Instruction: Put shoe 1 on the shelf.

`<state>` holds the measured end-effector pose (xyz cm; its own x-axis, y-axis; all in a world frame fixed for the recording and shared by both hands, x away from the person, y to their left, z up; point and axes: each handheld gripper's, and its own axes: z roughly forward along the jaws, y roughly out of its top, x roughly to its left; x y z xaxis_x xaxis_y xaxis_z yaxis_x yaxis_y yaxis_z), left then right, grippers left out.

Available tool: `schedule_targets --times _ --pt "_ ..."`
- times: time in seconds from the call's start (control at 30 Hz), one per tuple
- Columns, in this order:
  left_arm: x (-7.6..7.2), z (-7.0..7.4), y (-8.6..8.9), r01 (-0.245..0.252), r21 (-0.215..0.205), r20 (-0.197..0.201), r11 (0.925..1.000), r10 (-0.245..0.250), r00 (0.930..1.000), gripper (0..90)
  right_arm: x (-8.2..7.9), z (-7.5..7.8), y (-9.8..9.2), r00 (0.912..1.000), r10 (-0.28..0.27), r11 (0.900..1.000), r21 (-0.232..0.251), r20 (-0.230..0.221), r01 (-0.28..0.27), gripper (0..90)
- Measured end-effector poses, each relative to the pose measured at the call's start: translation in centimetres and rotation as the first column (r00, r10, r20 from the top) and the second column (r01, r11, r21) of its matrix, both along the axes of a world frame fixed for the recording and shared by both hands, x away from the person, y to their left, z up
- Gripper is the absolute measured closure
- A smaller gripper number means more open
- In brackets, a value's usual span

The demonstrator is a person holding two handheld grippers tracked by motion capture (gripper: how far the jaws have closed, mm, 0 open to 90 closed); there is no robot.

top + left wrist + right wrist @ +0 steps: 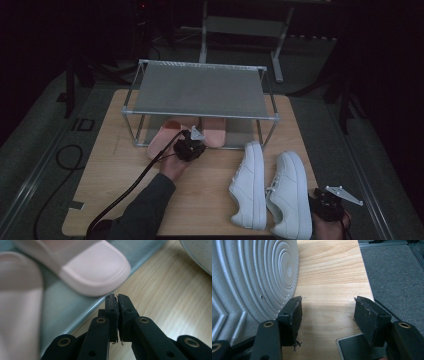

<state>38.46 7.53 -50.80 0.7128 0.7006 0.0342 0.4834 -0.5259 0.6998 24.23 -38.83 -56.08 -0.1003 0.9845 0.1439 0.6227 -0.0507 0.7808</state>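
Two pink slippers [165, 137] [214, 131] lie on the lower shelf of a metal shoe rack [200, 90]. My left gripper [189, 146] sits at the shelf's front edge between them. In the left gripper view the left gripper [117, 298] is shut on nothing, just short of one slipper's toe [95, 270]. Two white sneakers [248, 185] [290, 192] lie on the wooden table [120, 165] at the right. My right gripper [321, 204] is low beside the right sneaker. In the right gripper view the right gripper [327, 305] is open, with that sneaker's ribbed sole [249, 272] touching its left finger.
The rack's mesh top shelf [197, 87] is bare. The other slipper [20, 305] is blurred at the left of the left gripper view. Grey carpet [392, 272] starts past the table's right edge. A black cable [125, 192] trails from the left gripper across the table.
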Motion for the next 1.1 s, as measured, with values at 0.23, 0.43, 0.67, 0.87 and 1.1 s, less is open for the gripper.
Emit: schedule_targets --times 0.23,0.43,0.67,0.87,1.1 --pt "-1.2 1.6 4.4 -0.040 -0.017 -0.015 0.9990 0.040 0.9991 87.0 0.0 0.0 0.0 1.0000 -0.001 1.000 0.000 0.000 0.001 38.8" --pt "-2.2 1.7 7.6 -0.101 -0.010 -0.019 0.9948 0.101 0.9947 86.6 0.0 0.0 0.0 1.0000 -0.001 1.000 0.000 0.001 0.001 38.8" --pt "-3.6 1.6 11.2 -0.186 -0.028 -0.021 0.9821 0.186 0.9824 86.5 0.0 0.0 0.0 1.0000 -0.002 1.000 0.000 0.001 0.002 38.8" --pt "-4.3 0.6 13.7 -0.250 -0.029 -0.044 0.9677 0.249 0.9675 87.7 0.0 0.0 0.0 1.0000 -0.003 1.000 0.000 0.001 0.003 38.8" --pt "-5.2 -0.6 15.5 -0.298 -0.006 -0.057 0.9546 0.297 0.9531 87.5 0.0 0.0 0.0 1.0000 -0.003 1.000 0.000 0.002 0.003 38.8"
